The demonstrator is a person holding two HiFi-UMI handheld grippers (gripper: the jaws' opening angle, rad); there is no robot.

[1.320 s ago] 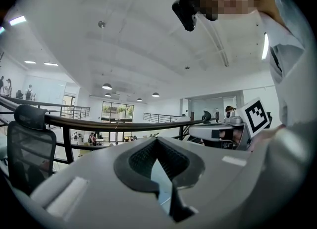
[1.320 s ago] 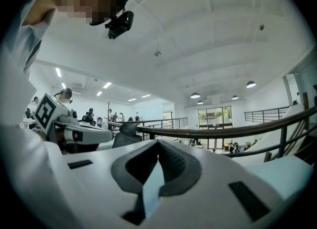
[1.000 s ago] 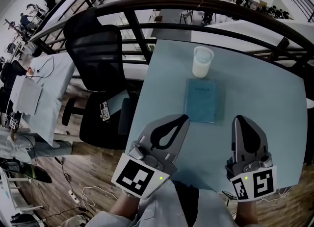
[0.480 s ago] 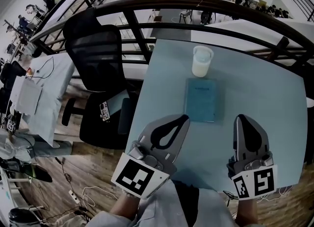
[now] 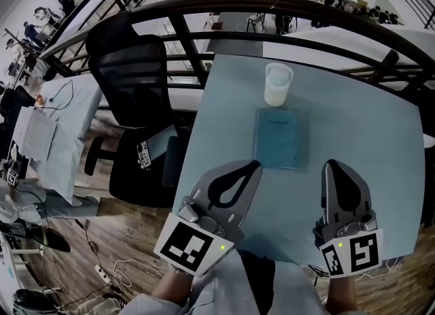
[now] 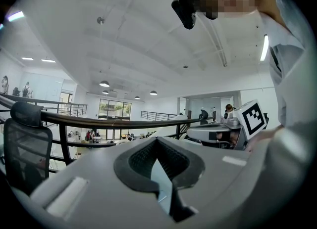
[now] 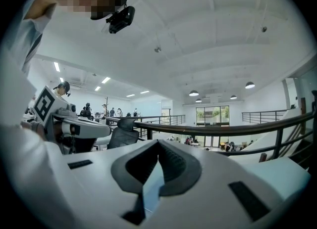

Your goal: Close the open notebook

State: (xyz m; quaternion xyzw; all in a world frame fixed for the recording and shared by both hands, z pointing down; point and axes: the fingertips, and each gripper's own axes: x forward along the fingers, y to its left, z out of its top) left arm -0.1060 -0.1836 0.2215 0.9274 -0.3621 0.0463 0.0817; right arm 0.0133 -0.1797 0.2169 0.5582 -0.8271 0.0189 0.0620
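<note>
Where everything rests, desk point(image 5: 367, 137): pale blue top running ahead of and under both jaws; smooth, so flat things would likely slide on it if pushed
Notebook point(image 5: 278, 138): lies flat ahead of and between the two sets of jaws, nearer the left ones; teal cover up, so it already looks closed rather than open
Notebook handling: probably light and thin, with a cover that bends; little edge stands up for jaws to grip; best taken at the free long edge, opposite the spine; which side the spine is on I cannot tell
Left gripper point(image 5: 255, 165): jaws pressed together on nothing; tip just short of the notebook's near left corner, apart from it
Right gripper point(image 5: 331, 166): jaws closed and empty; notebook ahead and to their left
Cup point(image 5: 278, 86): white, upright, beyond the notebook's far end; farthest from both jaws
</note>
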